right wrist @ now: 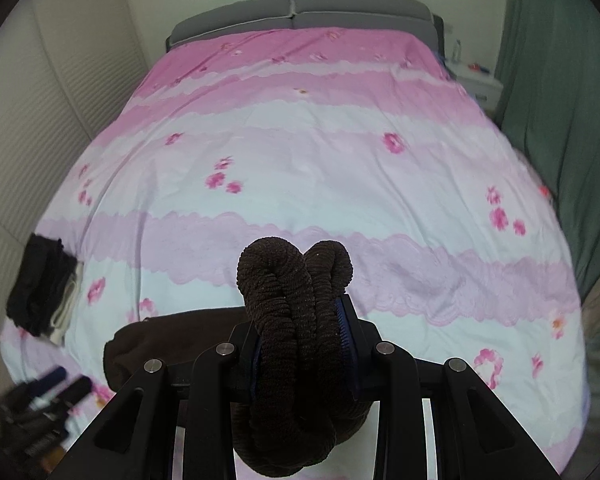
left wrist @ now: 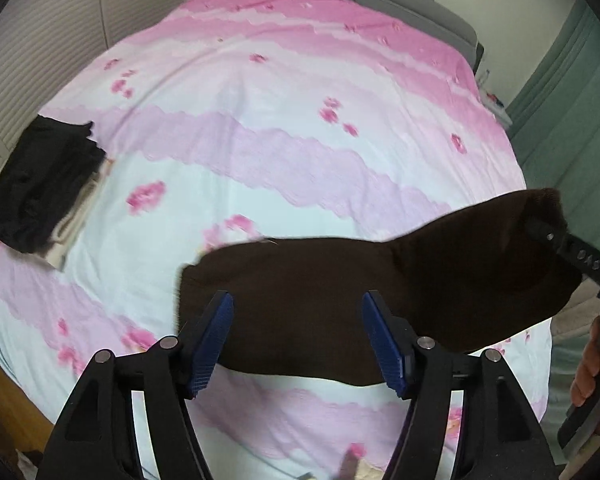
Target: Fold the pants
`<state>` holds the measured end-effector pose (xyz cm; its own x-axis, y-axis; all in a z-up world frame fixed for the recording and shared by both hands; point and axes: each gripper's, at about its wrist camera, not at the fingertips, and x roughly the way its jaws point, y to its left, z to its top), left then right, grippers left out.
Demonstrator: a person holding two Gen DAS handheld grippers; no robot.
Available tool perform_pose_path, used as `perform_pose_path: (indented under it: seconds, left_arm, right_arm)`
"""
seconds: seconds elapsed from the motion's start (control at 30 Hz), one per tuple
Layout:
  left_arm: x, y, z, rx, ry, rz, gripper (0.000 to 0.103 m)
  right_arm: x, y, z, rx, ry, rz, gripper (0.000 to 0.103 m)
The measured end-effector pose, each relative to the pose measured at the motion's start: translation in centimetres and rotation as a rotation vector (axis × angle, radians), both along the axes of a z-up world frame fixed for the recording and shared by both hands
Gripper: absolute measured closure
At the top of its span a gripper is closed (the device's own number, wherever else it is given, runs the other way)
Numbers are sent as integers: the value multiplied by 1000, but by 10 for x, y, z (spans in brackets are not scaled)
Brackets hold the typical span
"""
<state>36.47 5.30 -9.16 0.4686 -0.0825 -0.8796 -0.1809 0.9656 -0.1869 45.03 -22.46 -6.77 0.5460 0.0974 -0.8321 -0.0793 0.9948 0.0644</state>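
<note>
Dark brown pants lie partly on the pink and white bed cover. My left gripper is open just above their near left part, its blue pads apart and holding nothing. My right gripper is shut on a bunched fold of the pants, lifting their right end off the bed. In the left wrist view the right gripper shows at the right, clamped in the raised cloth. The rest of the pants trails left on the bed.
A stack of folded dark clothes lies at the bed's left edge, also in the right wrist view. A grey headboard is at the far end. A green curtain hangs on the right, a white wall on the left.
</note>
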Motion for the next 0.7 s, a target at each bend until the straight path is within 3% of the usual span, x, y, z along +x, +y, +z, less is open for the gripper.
perform_pose_path:
  seconds: [0.27, 0.5, 0.7]
  left_arm:
    - [-15, 86, -17, 15, 52, 12, 37]
    - [-16, 149, -36, 29, 82, 50, 37]
    - [-17, 188, -52, 10, 115, 101, 37]
  right_arm:
    - [-6, 124, -8, -127, 21, 107, 71]
    - [-13, 233, -49, -244, 72, 232, 71]
    - [-14, 287, -84, -301, 137, 292, 71]
